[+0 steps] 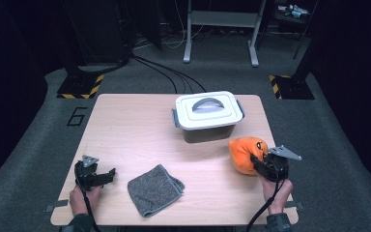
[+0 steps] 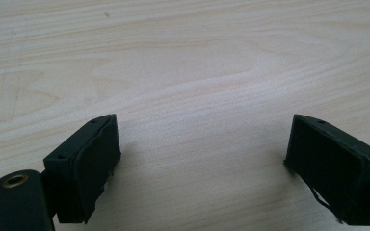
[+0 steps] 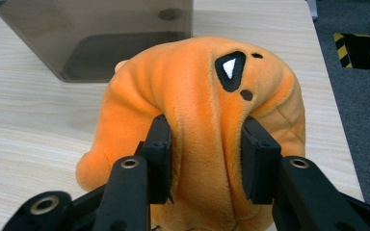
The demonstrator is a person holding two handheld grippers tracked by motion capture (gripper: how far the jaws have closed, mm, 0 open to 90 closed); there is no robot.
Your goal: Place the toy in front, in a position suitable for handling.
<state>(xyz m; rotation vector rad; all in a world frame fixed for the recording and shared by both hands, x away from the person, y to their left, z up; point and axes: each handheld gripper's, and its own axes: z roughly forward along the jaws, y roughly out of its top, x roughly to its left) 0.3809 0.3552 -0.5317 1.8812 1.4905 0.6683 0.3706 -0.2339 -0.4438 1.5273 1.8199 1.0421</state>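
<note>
In my left hand (image 1: 83, 199), at about eight o'clock on the table (image 1: 125, 125), I hold my left gripper (image 1: 107, 176) low over bare wood, its jaws spread wide with nothing between them; in the left gripper view the two black pads (image 2: 87, 168) stand far apart over the pale grain. Just to its right, near six o'clock, lies a grey cloth (image 1: 154, 189), folded loosely and flat on the tabletop, apart from both tools. Farther back, around one o'clock, sits a grey box (image 1: 207, 131) under a white lid (image 1: 208, 110) with a grey handle, closed. At about four o'clock, close to the right edge, my right gripper (image 1: 256, 162) is clenched on the orange plush toy (image 1: 244, 153): in the right gripper view both pads (image 3: 160, 159) press into the soft fabric and pinch a ridge of the orange plush toy (image 3: 207, 120) between them. The toy sits just in front of the box, near its right corner, and my right hand (image 1: 276, 192) holds the tool from behind.
</note>
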